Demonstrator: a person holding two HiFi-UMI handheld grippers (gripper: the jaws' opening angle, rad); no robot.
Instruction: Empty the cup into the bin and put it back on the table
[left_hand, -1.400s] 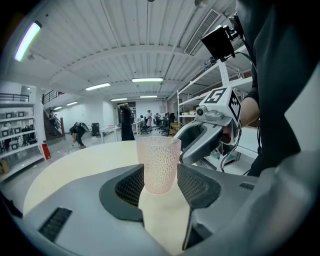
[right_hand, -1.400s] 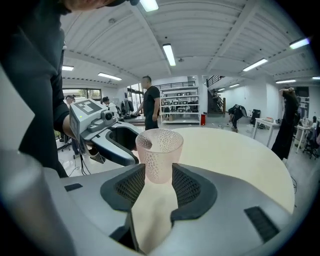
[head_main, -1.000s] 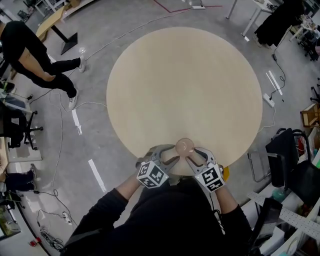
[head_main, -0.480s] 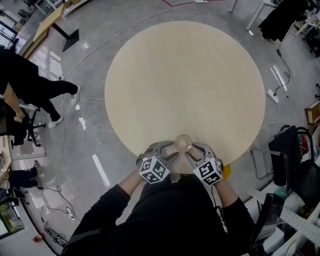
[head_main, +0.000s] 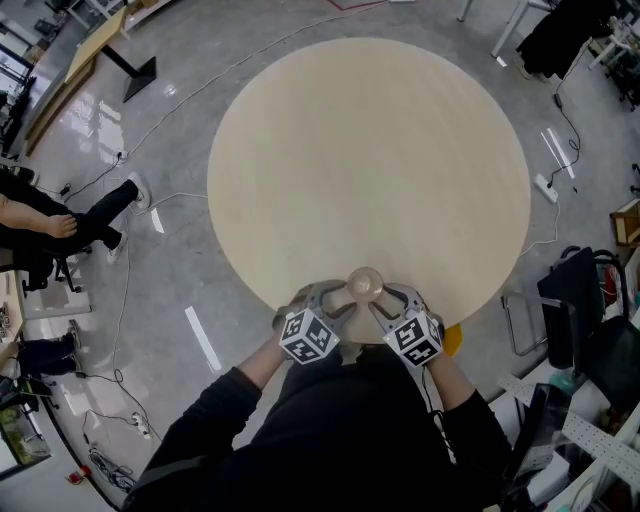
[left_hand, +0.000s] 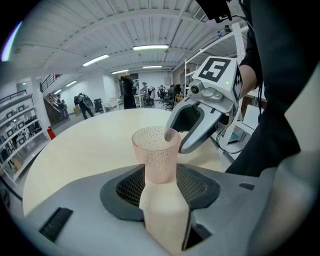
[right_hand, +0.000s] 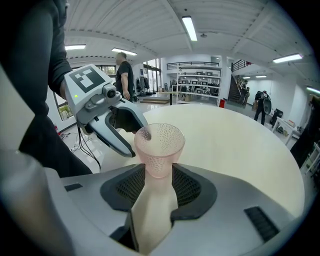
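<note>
A pink, dimpled, see-through cup (head_main: 365, 283) stands upright at the near edge of the round beige table (head_main: 370, 150). Both grippers meet at it. My left gripper (head_main: 348, 298) comes in from the left; in its own view the cup (left_hand: 156, 150) fills the gap, with a pad against each side of its foot. My right gripper (head_main: 382, 298) comes in from the right and pinches the cup (right_hand: 160, 147) the same way. Each view shows the other gripper's fingers (left_hand: 197, 135) (right_hand: 117, 140) reaching the cup's far side. I see nothing inside the cup.
A person's legs (head_main: 70, 225) and cables (head_main: 130, 250) are on the floor at the left. A black chair and bags (head_main: 575, 320) crowd the right, and a yellow thing (head_main: 452, 340) shows below the table edge by my right arm.
Grippers and cup stay where they were. The head view has shifted a little, and the person at the left has walked further left, partly out of view.
</note>
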